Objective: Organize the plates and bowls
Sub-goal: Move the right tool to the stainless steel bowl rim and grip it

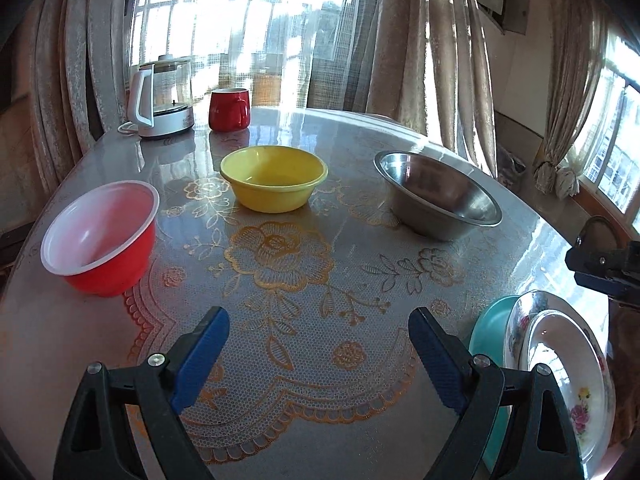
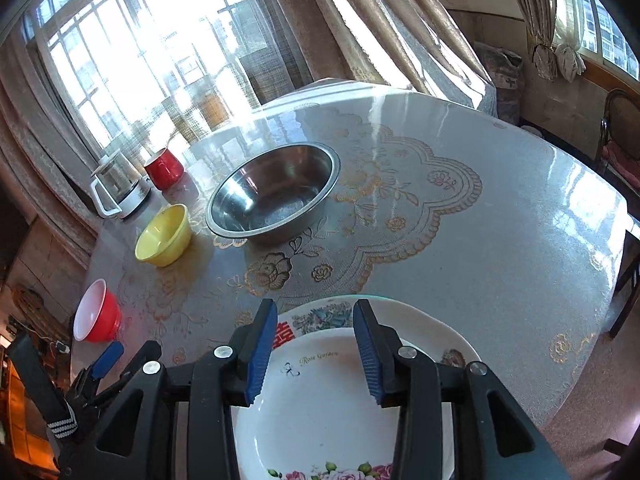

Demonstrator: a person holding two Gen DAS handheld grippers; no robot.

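Plates stacked, bowls still scattered: on the lace-patterned worktop (image 1: 400,420), a floral plate (image 2: 320,412) sits atop a second white plate (image 2: 424,320) and a teal one (image 1: 486,322) at the near edge, while the red bowl (image 1: 100,236), yellow bowl (image 1: 274,178) and steel bowl (image 1: 436,196) stand well apart, not yet nested. The left gripper (image 1: 318,360) hangs wide apart and empty over bare worktop. The right gripper (image 2: 316,350), jaws partly apart, hovers over the plates, gripping nothing. Only the left wrist view clearly shows the teal plate; only the right reads "Rose Garden".
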